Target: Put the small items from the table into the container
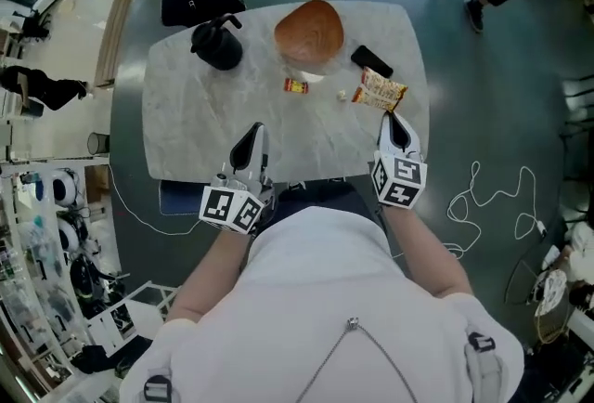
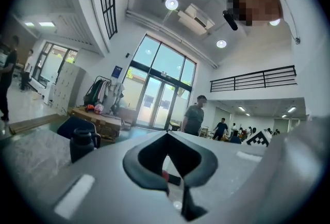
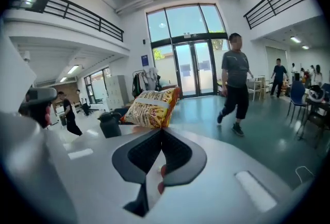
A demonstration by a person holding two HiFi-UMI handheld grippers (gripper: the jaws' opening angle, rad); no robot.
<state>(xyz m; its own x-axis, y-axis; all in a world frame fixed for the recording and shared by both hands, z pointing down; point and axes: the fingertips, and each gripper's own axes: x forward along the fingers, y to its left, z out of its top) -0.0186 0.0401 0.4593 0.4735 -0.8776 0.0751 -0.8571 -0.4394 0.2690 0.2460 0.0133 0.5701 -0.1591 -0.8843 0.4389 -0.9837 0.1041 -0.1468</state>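
right claw (image 3: 161, 131) pinches the snack bag (image 3: 152, 107) (head view hides the grip).

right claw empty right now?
No, the right claw is closed on the lower edge of the snack bag, which sticks up past its tips in the right gripper view.

The yellow-and-orange snack bag (image 1: 379, 92) is pinched by its near edge in the closed tips of the right tongs (image 1: 388, 117), and it is held tilted above the right side of the counter (image 1: 213, 123). The container (image 1: 308, 32) is brown, round and domed, and it stands at the far middle of the counter. A small red-and-yellow packet (image 1: 295, 85) lies flat just in front of it, with a tiny pale item (image 1: 342, 96) between that packet and the bag.
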